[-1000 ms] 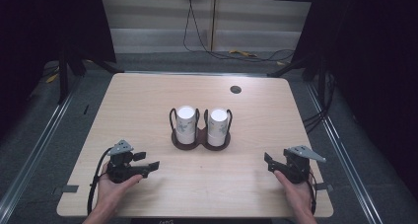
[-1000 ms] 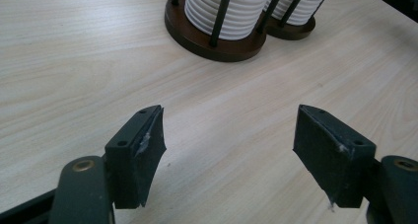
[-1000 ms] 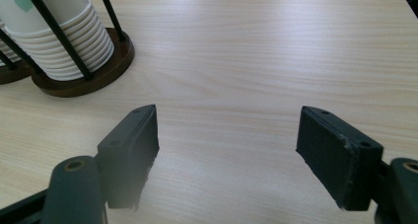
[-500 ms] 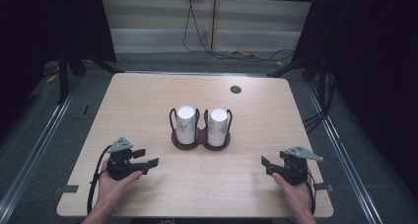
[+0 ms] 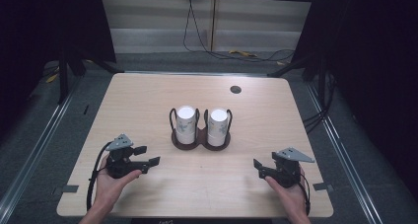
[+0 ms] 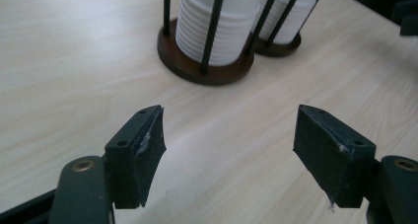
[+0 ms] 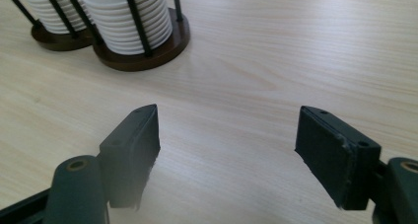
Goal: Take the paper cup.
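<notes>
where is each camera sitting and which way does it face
High view: above the person's table edge, facing forward and down; both hands, left claw, right claw.
Left gripper view: on the left claw, facing the cup holder.
Right gripper view: on the right claw, facing it too.
All share the holder and table.

White ribbed cups (image 5: 186, 125) stand in a dark brown holder (image 5: 199, 142) on the pale wood-grain table (image 5: 148, 100).

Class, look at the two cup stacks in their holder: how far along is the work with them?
Nothing looks done yet: both cup stacks stand in the holder at mid-table. In hand: nothing; the left tongs and right tongs are open, empty and apart from the holder, each pointing toward it. Left, probably: reaching in and gripping a cup.
</notes>
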A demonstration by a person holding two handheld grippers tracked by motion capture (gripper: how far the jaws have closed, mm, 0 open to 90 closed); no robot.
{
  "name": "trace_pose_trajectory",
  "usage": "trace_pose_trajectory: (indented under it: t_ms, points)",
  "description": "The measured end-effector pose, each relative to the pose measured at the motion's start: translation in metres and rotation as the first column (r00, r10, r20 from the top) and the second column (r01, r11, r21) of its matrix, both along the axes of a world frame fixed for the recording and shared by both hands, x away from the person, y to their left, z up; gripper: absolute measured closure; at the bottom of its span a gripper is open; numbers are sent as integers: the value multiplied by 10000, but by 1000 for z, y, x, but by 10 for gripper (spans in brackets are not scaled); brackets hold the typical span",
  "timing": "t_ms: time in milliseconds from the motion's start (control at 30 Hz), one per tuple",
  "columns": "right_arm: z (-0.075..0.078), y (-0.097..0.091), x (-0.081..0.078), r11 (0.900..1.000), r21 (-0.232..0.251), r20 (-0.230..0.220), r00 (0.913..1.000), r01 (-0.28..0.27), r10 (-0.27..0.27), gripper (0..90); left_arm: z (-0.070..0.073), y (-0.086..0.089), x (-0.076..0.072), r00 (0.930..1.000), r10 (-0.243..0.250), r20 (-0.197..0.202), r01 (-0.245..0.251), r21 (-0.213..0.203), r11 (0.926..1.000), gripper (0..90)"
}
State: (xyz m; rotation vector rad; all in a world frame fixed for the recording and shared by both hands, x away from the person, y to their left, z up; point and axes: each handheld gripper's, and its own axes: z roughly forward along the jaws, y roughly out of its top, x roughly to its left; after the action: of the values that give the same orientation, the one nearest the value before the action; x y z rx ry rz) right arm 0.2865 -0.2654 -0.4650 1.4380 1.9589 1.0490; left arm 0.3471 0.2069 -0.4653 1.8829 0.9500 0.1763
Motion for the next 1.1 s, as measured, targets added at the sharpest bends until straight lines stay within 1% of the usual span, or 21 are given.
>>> trace_pose_trajectory:
  t_ms: [33,100,167,200,233,267,300,333,400,467,533,567,700,767,800,867,900,933,1033,1067,1100]
  points:
    - [0,0,0,10000,0,0,10000,0,0,248,2,1,1,10000,5,2,-5,-91,10000,276]
    - [0,2,-1,10000,1,9,10000,-93,93,246,5,1,3,9999,91,83,-91,-44,9999,275]
    - [1,4,-2,9999,-1,10,9999,-170,170,246,10,0,5,9997,168,164,-166,-125,9998,274]
    - [1,5,-2,9997,-29,18,9997,-237,237,245,15,-1,6,9995,165,268,-161,-152,9998,272]
    - [1,5,-2,9997,-29,18,9997,-237,237,245,15,-1,6,9995,165,268,-161,-152,9998,273]
    - [0,6,-2,9998,-34,-3,9998,-219,219,246,21,-4,9,9989,198,426,-189,-221,9996,271]
    - [0,6,-2,9998,-34,-3,9998,-219,219,246,21,-4,9,9989,198,426,-189,-221,9996,263]
    - [0,6,-2,9998,1,-28,9998,-204,204,245,27,-9,14,9986,28,530,-25,-61,10000,255]
    - [0,6,-2,9999,10,-64,9998,-169,169,245,32,-16,20,9983,-100,571,108,-130,9999,252]
    - [0,7,-2,9998,3,-96,9997,-215,215,246,33,-19,22,9983,-161,558,170,-152,9997,250]
    - [-1,7,-2,9997,-46,-83,9997,-227,226,246,37,-26,26,9979,-338,556,345,-130,9993,231]
    - [-1,7,-1,9997,-6,-124,9996,-252,252,246,41,-30,28,9972,-425,617,427,-9,9991,225]
    - [-2,5,0,9998,33,-181,9996,-208,208,245,48,-38,33,9963,-478,717,482,-32,9988,206]
    - [-2,5,0,9998,12,-179,9996,-220,220,245,52,-41,34,9949,-478,883,468,131,9988,206]
    - [-2,5,0,9998,-2,-149,9996,-220,220,246,56,-43,34,9933,-529,1031,518,134,9986,206]
    - [-2,5,0,9997,4,-170,9996,-225,225,246,58,-44,34,9934,-500,1028,491,115,9987,206]
    - [-2,5,0,9997,4,-170,9996,-225,225,246,59,-44,34,9930,-425,1104,413,132,9991,206]
    - [-2,5,0,9997,-18,-189,9995,-244,243,247,63,-45,35,9916,-467,1205,456,114,9989,210]
    - [-3,5,0,9997,0,-207,9995,-246,246,247,66,-46,37,9903,-545,1276,533,124,9985,264]
    - [-3,5,1,9997,-22,-236,9994,-260,260,249,69,-48,40,9880,-647,1400,639,103,9979,277]
    - [-3,5,1,9996,-25,-249,9993,-266,265,251,69,-48,40,9880,-647,1400,639,103,9979,277]
